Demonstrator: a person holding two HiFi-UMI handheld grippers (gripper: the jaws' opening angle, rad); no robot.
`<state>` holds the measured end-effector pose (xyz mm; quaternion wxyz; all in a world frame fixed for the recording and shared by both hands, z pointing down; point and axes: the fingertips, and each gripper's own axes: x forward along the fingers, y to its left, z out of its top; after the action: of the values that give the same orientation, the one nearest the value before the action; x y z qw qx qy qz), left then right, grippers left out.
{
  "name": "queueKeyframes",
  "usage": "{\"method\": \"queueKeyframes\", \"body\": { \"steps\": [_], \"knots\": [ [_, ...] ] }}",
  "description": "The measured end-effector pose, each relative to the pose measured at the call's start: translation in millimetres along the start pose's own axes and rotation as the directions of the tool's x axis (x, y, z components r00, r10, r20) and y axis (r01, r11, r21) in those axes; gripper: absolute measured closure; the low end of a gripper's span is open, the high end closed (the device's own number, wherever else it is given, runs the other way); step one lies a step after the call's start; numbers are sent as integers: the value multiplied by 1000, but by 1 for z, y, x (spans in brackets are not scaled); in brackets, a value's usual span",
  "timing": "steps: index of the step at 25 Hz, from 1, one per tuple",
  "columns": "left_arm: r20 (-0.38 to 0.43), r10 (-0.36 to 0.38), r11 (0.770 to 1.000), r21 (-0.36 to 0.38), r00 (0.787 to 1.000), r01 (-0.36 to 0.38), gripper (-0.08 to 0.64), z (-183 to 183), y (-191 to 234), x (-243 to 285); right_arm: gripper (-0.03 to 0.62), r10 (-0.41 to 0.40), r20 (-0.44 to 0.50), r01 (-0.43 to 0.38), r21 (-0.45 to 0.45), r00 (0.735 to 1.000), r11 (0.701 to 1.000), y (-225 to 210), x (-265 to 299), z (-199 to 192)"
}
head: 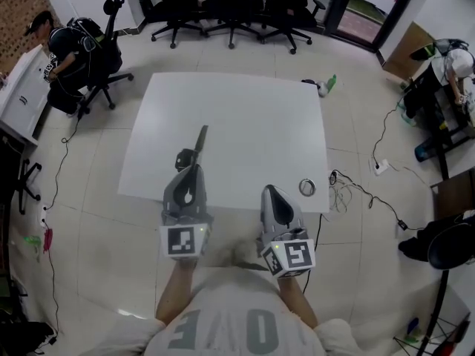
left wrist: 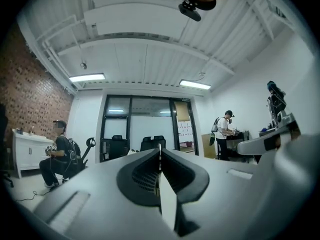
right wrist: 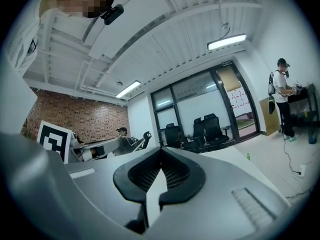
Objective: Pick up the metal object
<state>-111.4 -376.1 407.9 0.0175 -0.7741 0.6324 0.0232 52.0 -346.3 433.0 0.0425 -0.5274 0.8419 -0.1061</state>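
Shirt print (head: 223, 331) reads "LOVE". Dark bar (head: 199, 141), perhaps metal, lies on table (head: 260, 117), long axis pointing away-right. Left gripper (left wrist: 159, 149) and right gripper (right wrist: 161, 153): jaws pressed together, empty.

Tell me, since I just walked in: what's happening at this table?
A person holds a gripper in each hand over the near edge of a white table. The left gripper and right gripper both have jaws together, nothing clearly gripped. A small metal ring lies untouched on the table, just ahead of the right gripper. A dark slim thing shows past the left gripper's tip; whether it is held is unclear.
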Motion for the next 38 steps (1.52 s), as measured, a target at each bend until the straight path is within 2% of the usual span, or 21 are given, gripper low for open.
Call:
{"method": "queueKeyframes", "body": {
  "steps": [6,10,19,23,26,29,33,35,38],
  "knots": [
    [21,8,999,34,1000,-9,552,14,5,-4,580,-6,0,6,28,1000,1000,6,-3,6],
    [25,12,1000,13,1000,-13,552,15,15,-21,580,-34,-11,34,25,999,999,17,-20,3],
    [50,-44,998,-39,998,46,552,27,2,-58,580,-125,-35,126,24,992,992,27,-73,-4],
    [57,-51,996,-68,997,55,552,23,-3,-112,580,-112,4,112,-9,994,994,59,-119,-9],
    [64,-87,995,-51,994,90,552,26,-20,-156,580,-134,35,134,-17,990,991,77,-166,-11],
    [90,-116,992,-33,989,120,552,34,-47,-213,580,-173,50,174,-6,984,985,88,-236,-25],
    [82,-126,991,-33,989,129,552,27,-80,-315,580,-222,47,219,58,974,974,108,-344,-64],
    [59,-132,990,-35,990,134,552,23,-96,-365,580,-213,40,210,69,976,975,122,-387,-75],
    [49,-135,989,-57,990,138,552,34,-118,-421,580,-173,40,170,60,984,984,139,-424,-66]
  ]
}}
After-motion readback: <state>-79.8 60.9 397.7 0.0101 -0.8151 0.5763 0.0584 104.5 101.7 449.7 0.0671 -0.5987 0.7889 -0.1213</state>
